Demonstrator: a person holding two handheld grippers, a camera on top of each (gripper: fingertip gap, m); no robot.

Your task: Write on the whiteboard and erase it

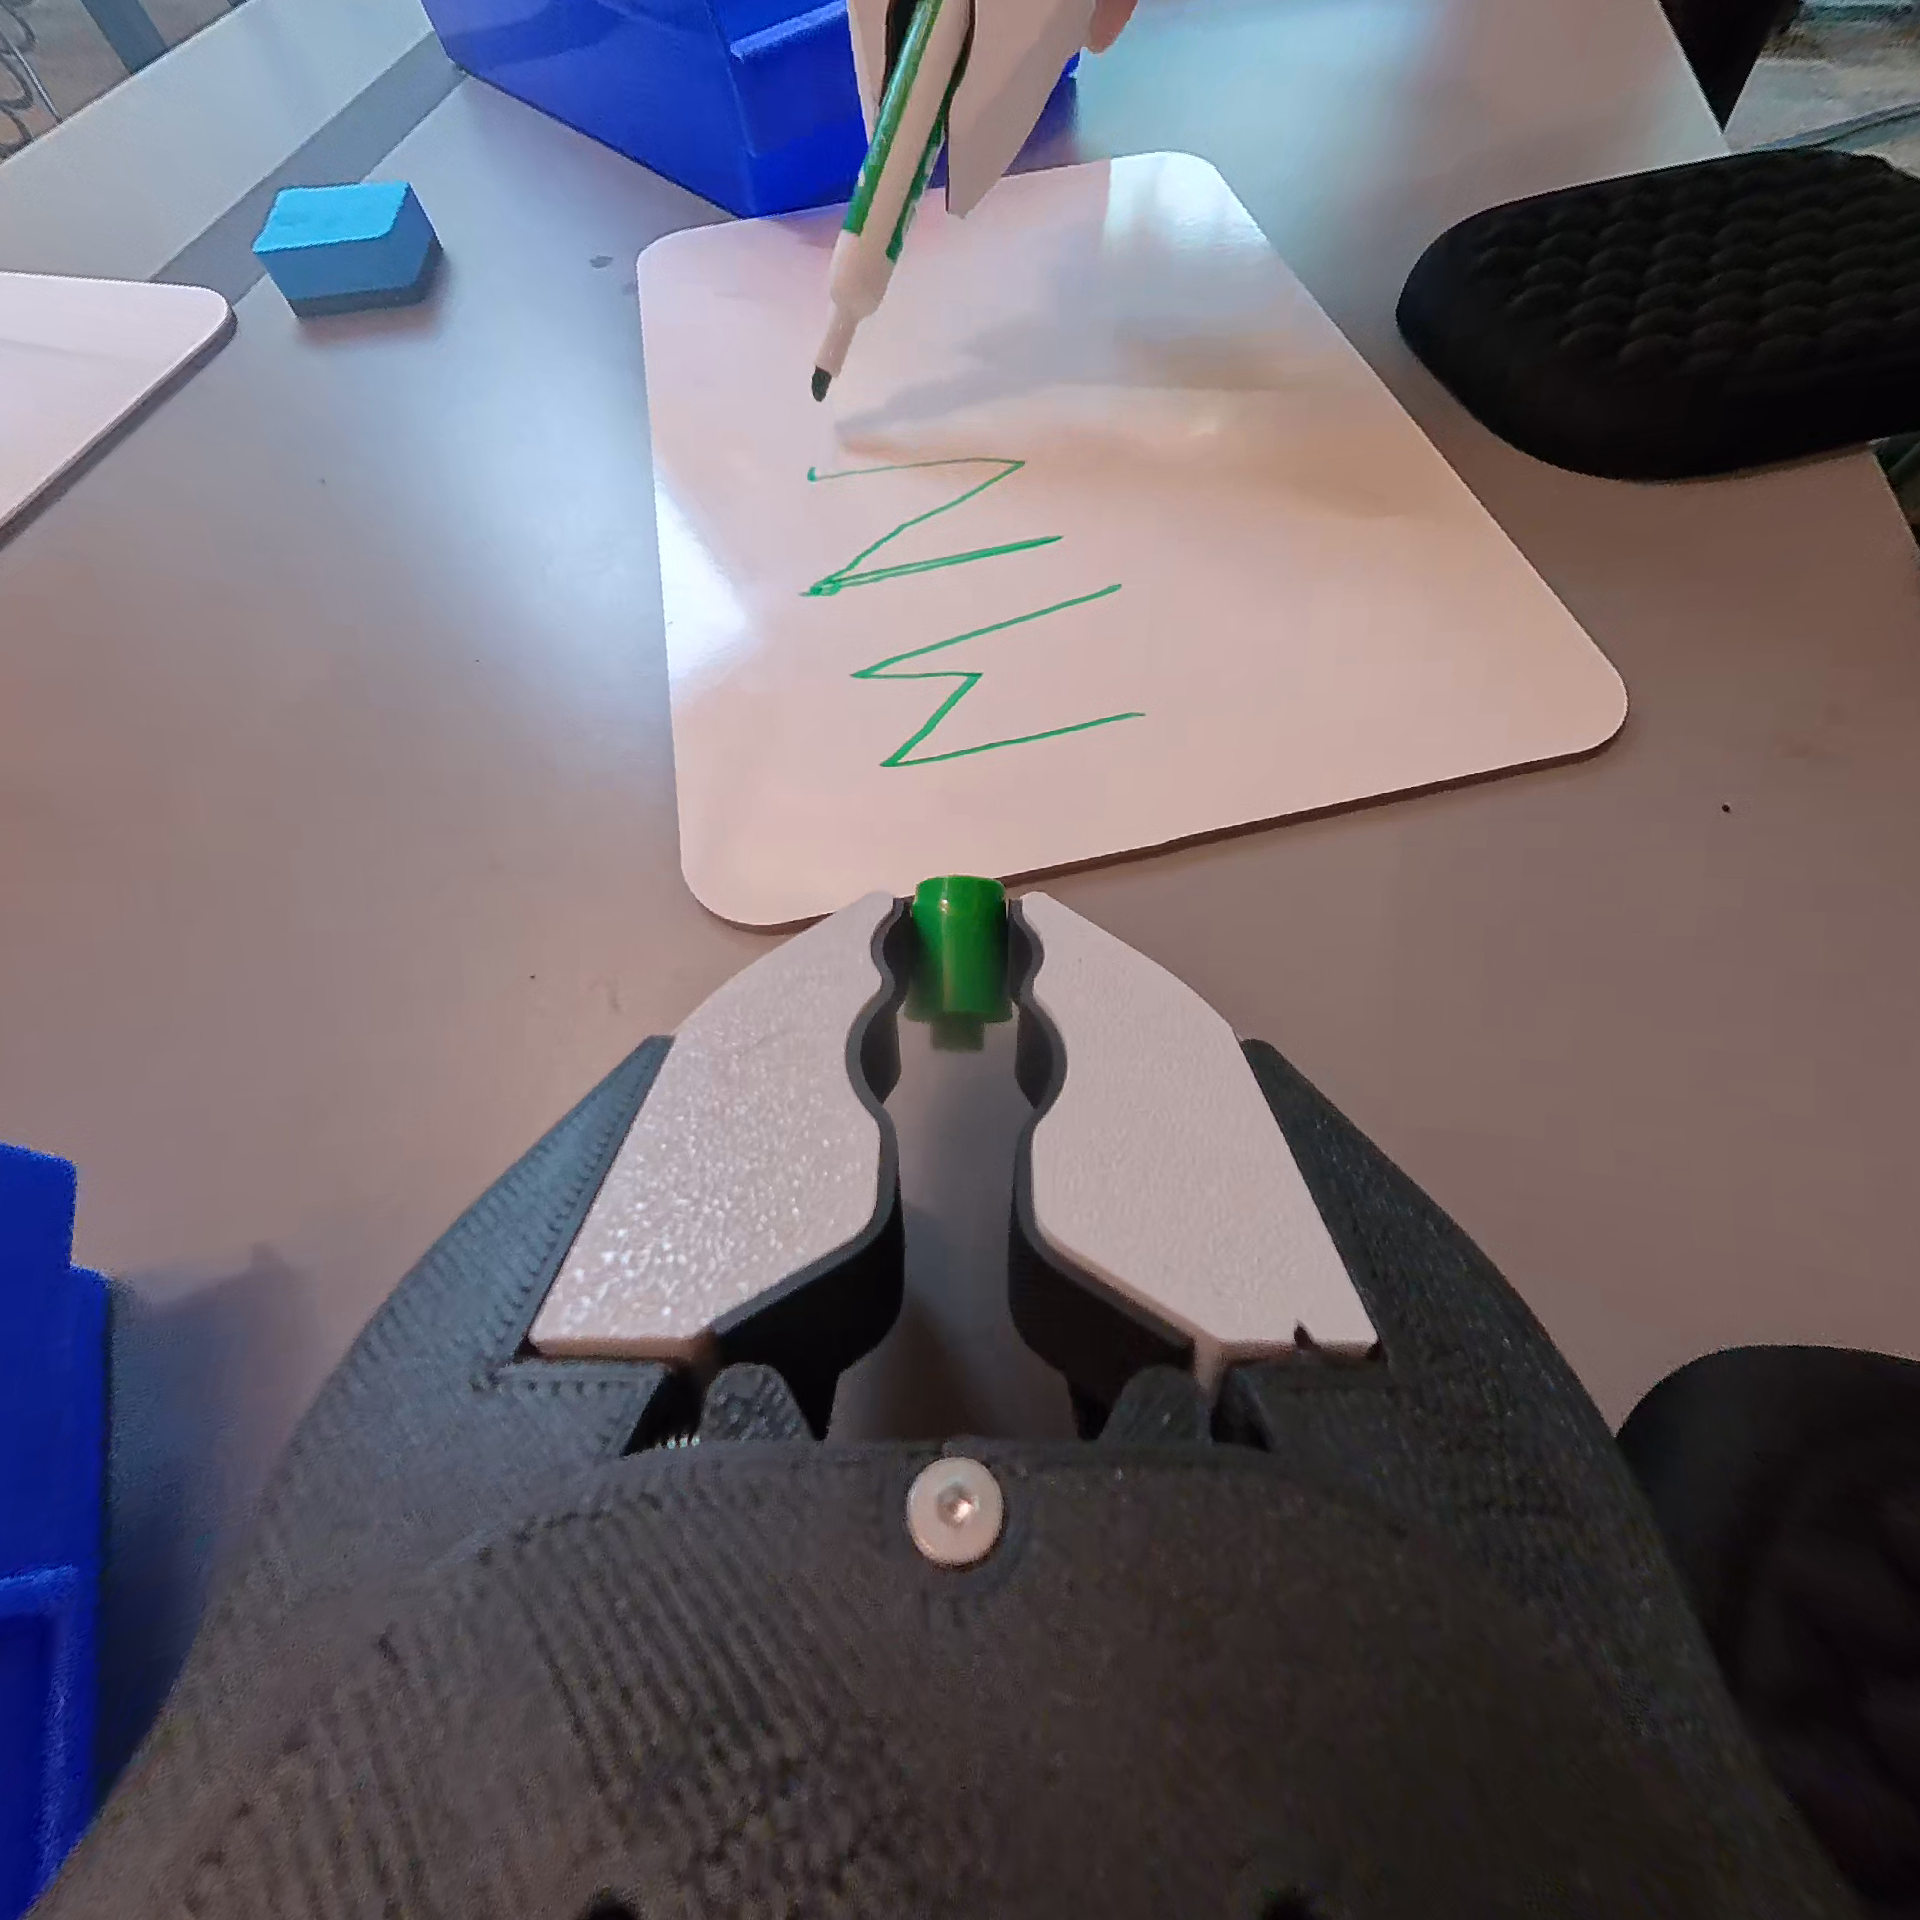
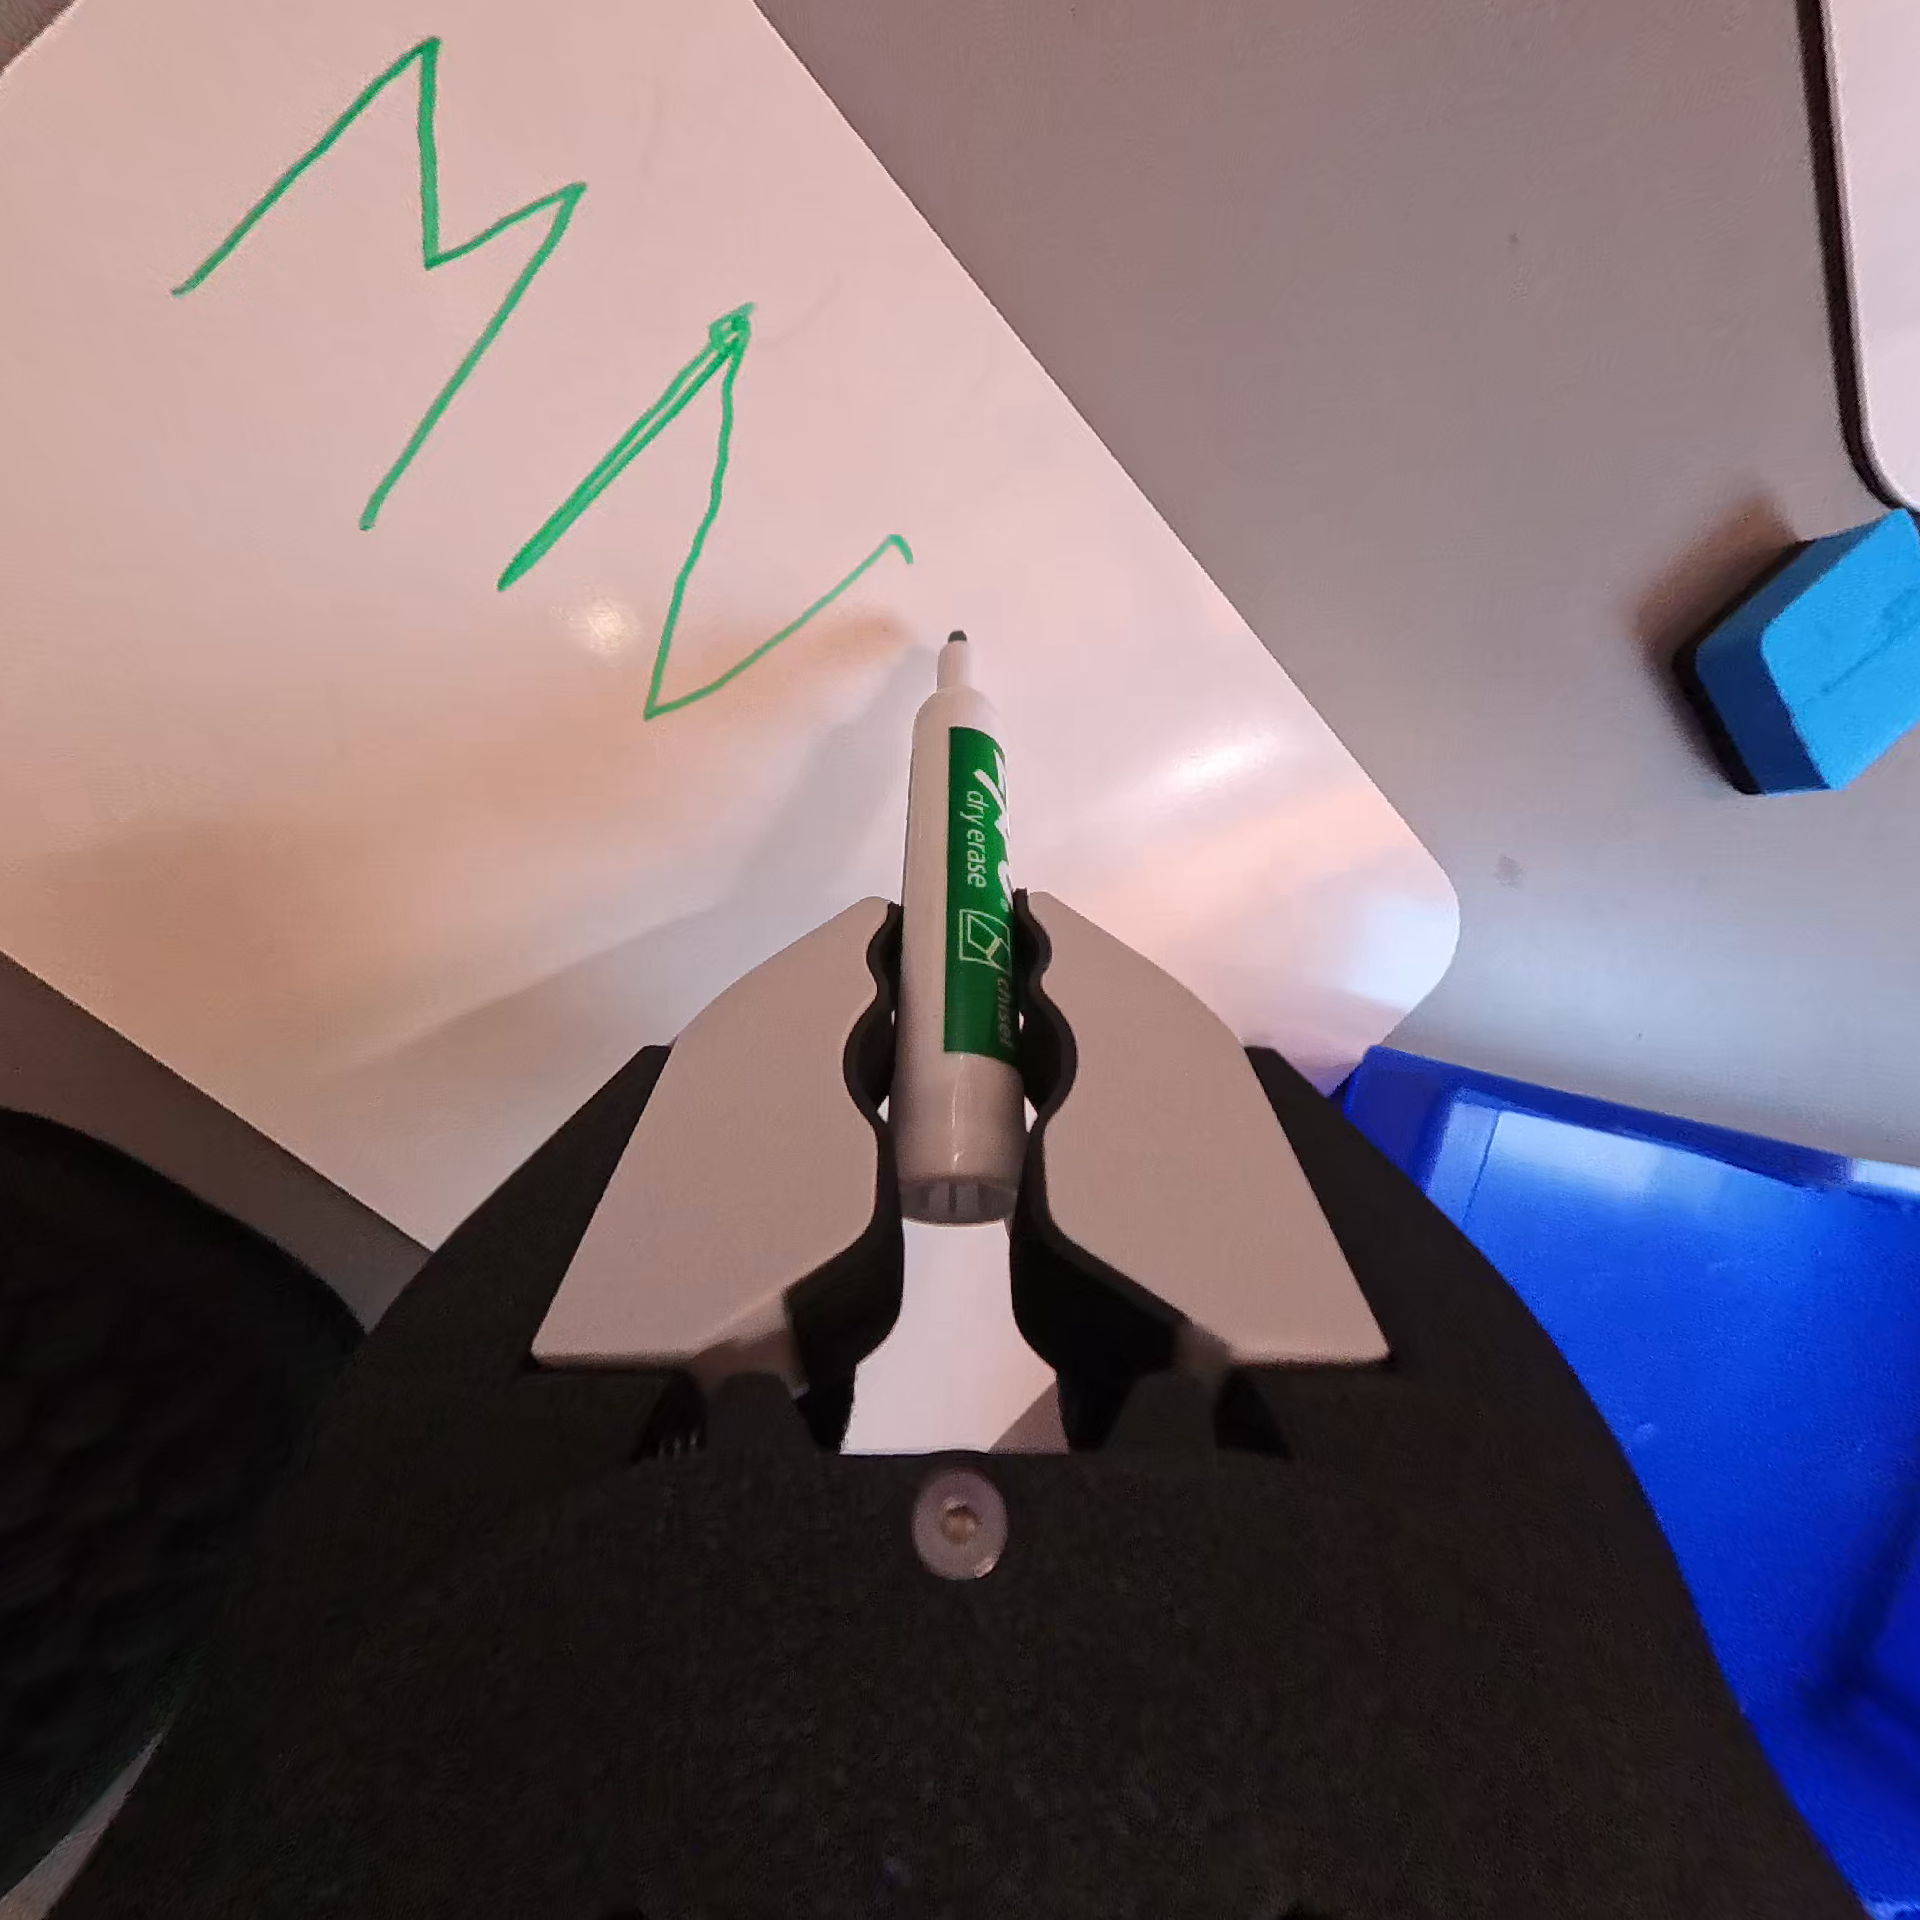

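Left wrist view gives you the whole layout, so take the whiteboard [image 1: 1299, 582] as your landmark: it lies flat on the grey counter [image 1: 343, 727], with green zigzag strokes [image 1: 966, 613] down its middle. Beyond its far edge sits a blue bin [image 1: 665, 94]; off its far left corner, well apart from it, rests the blue eraser [image 1: 348, 247], and a second white board [image 1: 94, 364] lies further left still. A black textured pad [image 1: 1683, 312] overlaps the counter at the whiteboard's right side.

Your right tongs [image 2: 958, 914] are closed firmly around the barrel of the green marker [image 2: 951, 935], whose tip appears lifted just off the whiteboard, beside the last stroke. Your left tongs [image 1: 958, 914] are pinched shut on the green cap [image 1: 958, 951], hovering just off the whiteboard's near edge.

The writing looks largely done; erasing has not begun. Watch these risks: the whiteboard is loose on the counter, so a hard or slanted press could slide it. The marker is gripped toward its rear half, so side load at the tip could twist it in the tongs. Recapping needs close alignment, or the tip may smear ink on the tongs. Both tongs are full, so the eraser cannot be picked up until one is freed.
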